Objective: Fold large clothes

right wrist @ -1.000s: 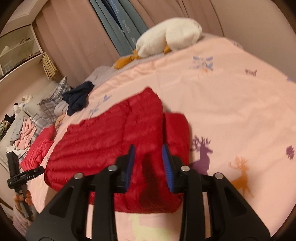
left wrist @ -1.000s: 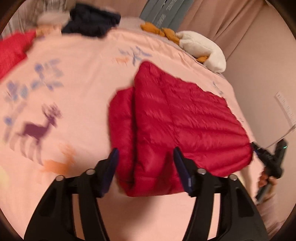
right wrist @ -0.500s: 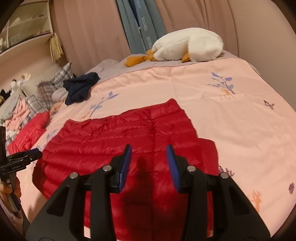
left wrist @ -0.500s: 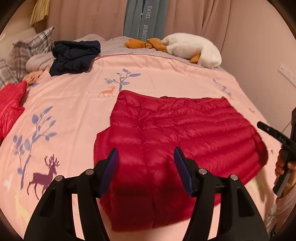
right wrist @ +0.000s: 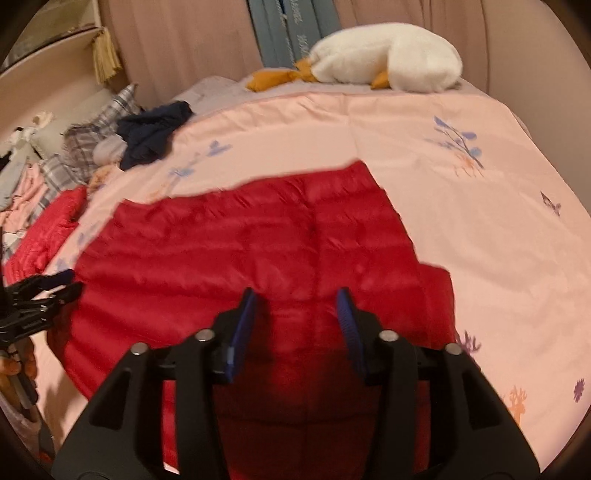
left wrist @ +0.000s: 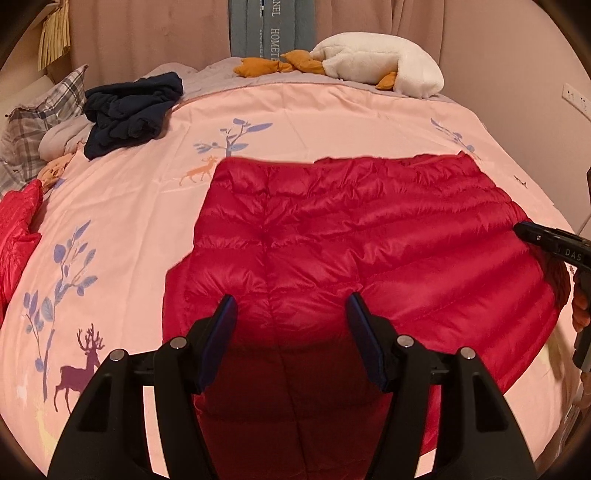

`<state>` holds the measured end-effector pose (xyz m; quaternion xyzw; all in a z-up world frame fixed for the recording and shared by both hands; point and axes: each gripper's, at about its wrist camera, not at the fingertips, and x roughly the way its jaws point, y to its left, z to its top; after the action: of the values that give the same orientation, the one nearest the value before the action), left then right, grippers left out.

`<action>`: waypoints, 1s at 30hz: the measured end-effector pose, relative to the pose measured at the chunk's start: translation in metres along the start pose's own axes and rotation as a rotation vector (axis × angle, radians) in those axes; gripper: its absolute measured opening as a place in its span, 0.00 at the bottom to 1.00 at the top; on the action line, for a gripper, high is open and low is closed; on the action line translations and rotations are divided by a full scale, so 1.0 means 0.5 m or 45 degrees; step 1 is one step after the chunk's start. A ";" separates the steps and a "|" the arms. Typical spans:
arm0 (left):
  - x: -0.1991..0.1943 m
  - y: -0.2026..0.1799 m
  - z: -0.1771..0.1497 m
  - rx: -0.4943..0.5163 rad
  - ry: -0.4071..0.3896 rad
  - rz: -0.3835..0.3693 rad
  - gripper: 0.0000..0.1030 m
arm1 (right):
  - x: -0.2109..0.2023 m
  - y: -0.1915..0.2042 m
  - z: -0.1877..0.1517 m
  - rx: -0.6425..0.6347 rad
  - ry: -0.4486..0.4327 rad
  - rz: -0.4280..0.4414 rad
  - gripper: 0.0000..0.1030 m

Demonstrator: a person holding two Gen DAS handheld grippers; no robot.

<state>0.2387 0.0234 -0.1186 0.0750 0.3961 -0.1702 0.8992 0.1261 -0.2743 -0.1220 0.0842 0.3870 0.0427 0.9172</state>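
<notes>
The red puffer jacket (left wrist: 332, 251) lies flat in the near middle of the pink bedspread (left wrist: 122, 192). Above its near edge the left gripper (left wrist: 290, 314) hangs with jaws apart, gripping nothing. The right gripper (right wrist: 295, 306) has just been opening, its jaws clear of the fabric below. A dark garment (left wrist: 129, 110) sits far left

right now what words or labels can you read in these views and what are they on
"HOMETE", cut off at the bed: on the blue-grey fabric panel hanging behind the bed.
"NEL", its start cut off at the top: same panel.
"DAS": on the right gripper, seen from the left wrist view.
Right wrist view: the panel's lettering is too blurred to read.
</notes>
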 end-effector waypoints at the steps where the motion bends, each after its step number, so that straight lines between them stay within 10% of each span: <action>1: -0.001 0.000 0.004 -0.002 -0.003 -0.003 0.61 | -0.003 0.003 0.007 0.000 -0.010 0.009 0.54; 10: 0.005 0.008 0.042 -0.043 -0.020 -0.028 0.69 | 0.066 0.006 0.081 0.027 0.065 -0.012 0.61; 17: 0.037 0.015 0.039 -0.044 0.033 -0.028 0.70 | 0.149 0.011 0.145 0.009 0.186 -0.293 0.60; 22: 0.036 0.015 0.034 -0.029 0.027 -0.037 0.70 | 0.143 0.137 0.183 -0.267 0.125 -0.047 0.60; 26: 0.039 0.018 0.033 -0.038 0.029 -0.053 0.70 | 0.192 0.231 0.172 -0.467 0.290 0.166 0.58; 30: 0.042 0.018 0.035 -0.040 0.030 -0.066 0.71 | 0.248 0.287 0.159 -0.656 0.279 0.067 0.57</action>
<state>0.2673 0.0221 -0.1221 0.0524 0.4111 -0.1861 0.8908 0.2675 -0.1251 -0.1279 -0.1467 0.4581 0.1724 0.8596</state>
